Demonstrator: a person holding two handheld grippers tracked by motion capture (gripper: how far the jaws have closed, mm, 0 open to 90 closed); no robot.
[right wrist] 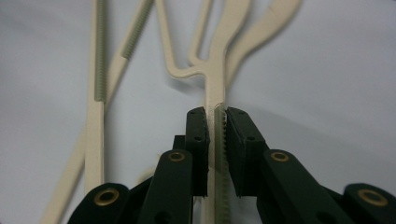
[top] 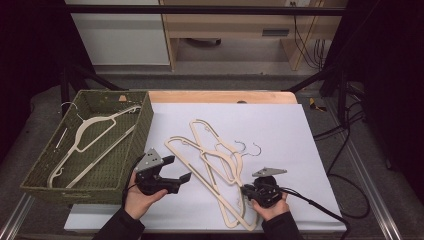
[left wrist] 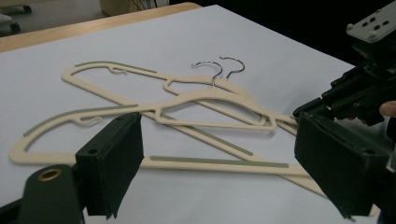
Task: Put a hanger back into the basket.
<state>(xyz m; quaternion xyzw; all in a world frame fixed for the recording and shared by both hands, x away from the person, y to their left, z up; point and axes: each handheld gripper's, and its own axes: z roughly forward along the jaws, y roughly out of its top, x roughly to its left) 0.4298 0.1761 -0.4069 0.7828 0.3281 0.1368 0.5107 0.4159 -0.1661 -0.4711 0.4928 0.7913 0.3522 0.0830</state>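
Right claw pinching cream hanger arm, left claw spread above white sheet

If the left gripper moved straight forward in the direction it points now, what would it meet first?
Probably the cream hangers lying crossed on the white sheet. The left gripper is open and aims at their lower bars, though depth is hard to judge.

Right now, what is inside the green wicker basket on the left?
One cream hanger lies slanted inside the green wicker basket, its metal hook near the far left corner. The near wall hides the basket floor just behind it, so anything small there cannot be seen.
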